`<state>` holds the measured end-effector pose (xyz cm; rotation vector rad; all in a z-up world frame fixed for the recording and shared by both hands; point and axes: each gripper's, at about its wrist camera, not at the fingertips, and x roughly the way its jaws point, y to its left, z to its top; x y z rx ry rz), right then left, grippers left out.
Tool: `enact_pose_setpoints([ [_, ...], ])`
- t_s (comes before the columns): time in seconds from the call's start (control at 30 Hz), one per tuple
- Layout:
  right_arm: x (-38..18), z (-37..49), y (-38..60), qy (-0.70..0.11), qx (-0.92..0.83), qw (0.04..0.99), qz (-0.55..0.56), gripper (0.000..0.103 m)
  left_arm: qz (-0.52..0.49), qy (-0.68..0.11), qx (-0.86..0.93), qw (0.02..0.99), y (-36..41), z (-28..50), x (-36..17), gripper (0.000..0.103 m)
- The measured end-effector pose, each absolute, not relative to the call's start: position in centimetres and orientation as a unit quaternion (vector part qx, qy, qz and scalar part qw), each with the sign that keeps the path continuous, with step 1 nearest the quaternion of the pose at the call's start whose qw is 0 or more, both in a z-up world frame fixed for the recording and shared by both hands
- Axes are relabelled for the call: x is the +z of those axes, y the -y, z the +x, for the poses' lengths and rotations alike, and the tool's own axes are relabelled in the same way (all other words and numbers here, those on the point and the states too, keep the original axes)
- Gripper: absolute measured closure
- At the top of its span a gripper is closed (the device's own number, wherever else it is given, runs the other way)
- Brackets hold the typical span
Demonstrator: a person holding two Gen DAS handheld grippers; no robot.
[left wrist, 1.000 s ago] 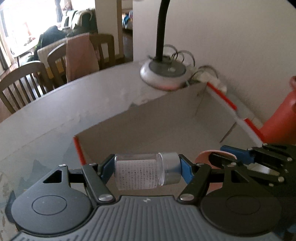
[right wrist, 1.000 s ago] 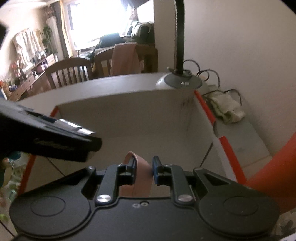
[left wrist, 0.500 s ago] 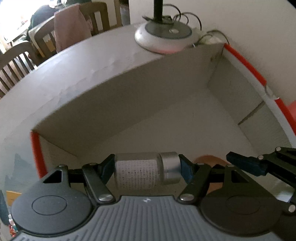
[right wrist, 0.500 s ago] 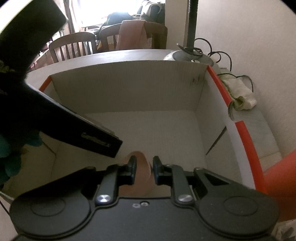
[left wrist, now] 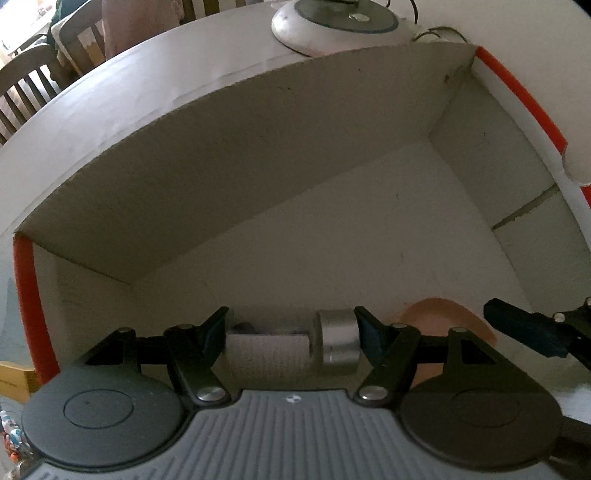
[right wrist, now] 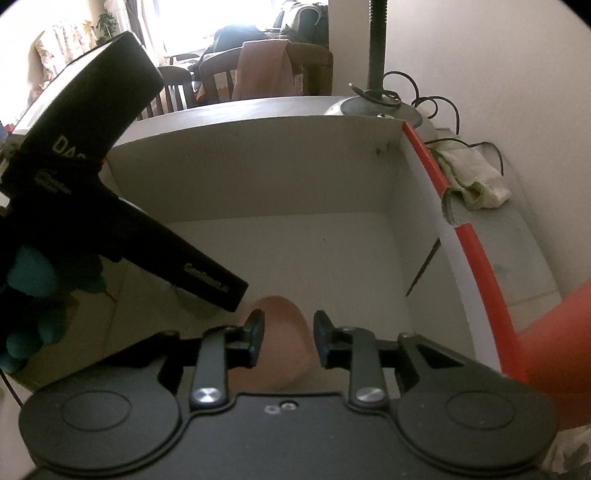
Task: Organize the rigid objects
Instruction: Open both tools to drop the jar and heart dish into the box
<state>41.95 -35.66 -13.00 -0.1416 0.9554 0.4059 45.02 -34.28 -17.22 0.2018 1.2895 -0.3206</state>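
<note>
Down inside the white cardboard box (left wrist: 229, 155), both grippers are low near the floor. Box has orange-red trim on its rim, seen at left and right edges in the left wrist view, right edge in the right wrist view.

L gripper (left wrist: 291, 332): pinching a small clear jar (left wrist: 269, 349) lying sideways btwn the blue-padded fingers, silver screw cap (left wrist: 339, 341) pointing to the right-hand finger. Jar has a pale printed label; contents can't be made out. Both pads touch the jar ends. Whether the jar rests on the box floor, can't tell.

R gripper (right wrist: 288, 343): fingers spread apart, w/ a pinkish-tan flat rounded obj (right wrist: 280, 343) sitting in the gap. It looks to touch the left-hand finger or nearly so; clear gap on the right-hand side. Obj looks to lie on the box floor, but contact isn't certain. Same obj shows in the left wrist view (left wrist: 443, 325), just right of the L gripper, w/ one R gripper finger (left wrist: 524, 330) beside it.

L gripper body (right wrist: 122, 206) fills the upper left of the right wrist view, black w/ white lettering, teal-gloved hand (right wrist: 26, 295) around it.

Beyond the far box wall: round lamp base (left wrist: 336, 26) w/ black stem and cables on the grey table (left wrist: 110, 96). Crumpled pale cloth (right wrist: 476, 177) just outside the right box wall. Wooden chairs (right wrist: 229, 74) further back, one w/ pink fabric over it.
</note>
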Motion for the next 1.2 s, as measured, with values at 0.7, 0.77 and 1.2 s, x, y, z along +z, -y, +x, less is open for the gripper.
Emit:
enact_pose_setpoints([
  [0.7,-10.1,40.3,36.1,-0.427,0.216,0.877,-0.052,0.05,0.053,-0.526,-0.162,0.833,32.3,41.3,-11.0,0.031],
  [0.77,-9.6,39.8,35.9,-0.422,0.219,0.878,-0.054,0.048,0.056,-0.513,-0.16,0.841,31.6,40.5,-10.1,0.031],
  [1.2,-6.4,37.0,34.3,-0.392,0.23,0.89,-0.049,0.027,0.043,-0.439,-0.174,0.88,27.6,34.9,-4.8,0.031],
])
